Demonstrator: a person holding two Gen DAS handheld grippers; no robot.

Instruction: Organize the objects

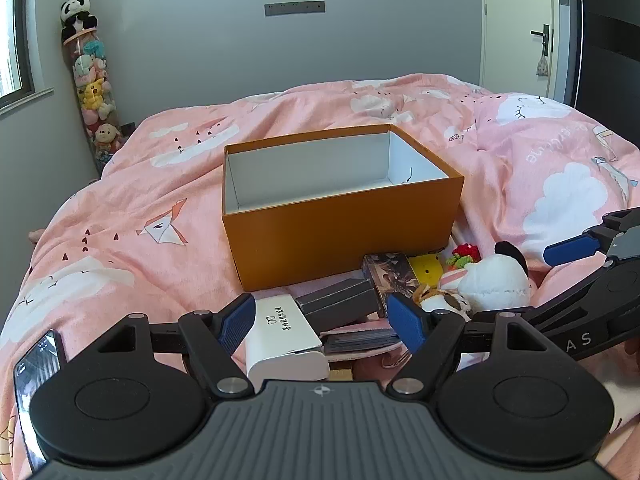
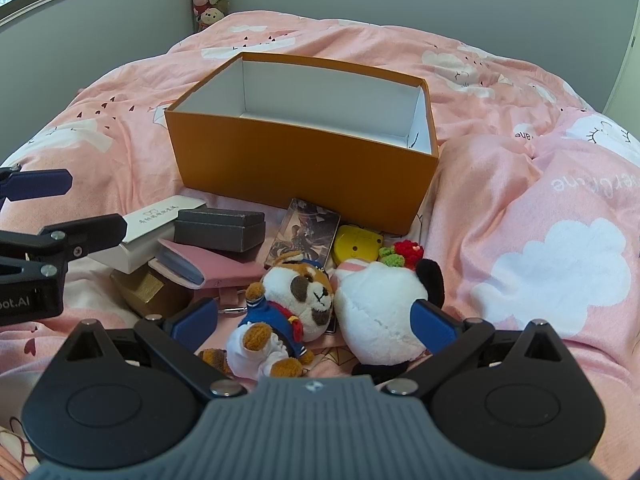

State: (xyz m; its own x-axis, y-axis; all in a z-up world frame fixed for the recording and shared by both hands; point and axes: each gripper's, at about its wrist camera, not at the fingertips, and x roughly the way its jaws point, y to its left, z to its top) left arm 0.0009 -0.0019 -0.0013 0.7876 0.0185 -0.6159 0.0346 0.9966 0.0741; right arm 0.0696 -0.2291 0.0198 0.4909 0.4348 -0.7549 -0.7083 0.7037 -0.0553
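An orange box sits open on the pink duvet, with plush toys and small boxes heaped just near it. Left gripper and right gripper hover released, grasping nothing.

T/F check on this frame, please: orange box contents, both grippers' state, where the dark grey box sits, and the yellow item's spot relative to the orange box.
1. The orange box has nothing visible inside. True, as far as its white interior shows.
2. The right gripper is shut on the raccoon plush. False: its jaws stand wide open, with the plush and the white plush lying between them, not pinched.
3. The left gripper is open. True: the white box lies between its fingers, ungripped.
4. The dark grey box sits inside the orange box. False: it rests outside, on the pile in front of it.
5. The yellow item lies in front of the orange box, on the pink duvet. True.
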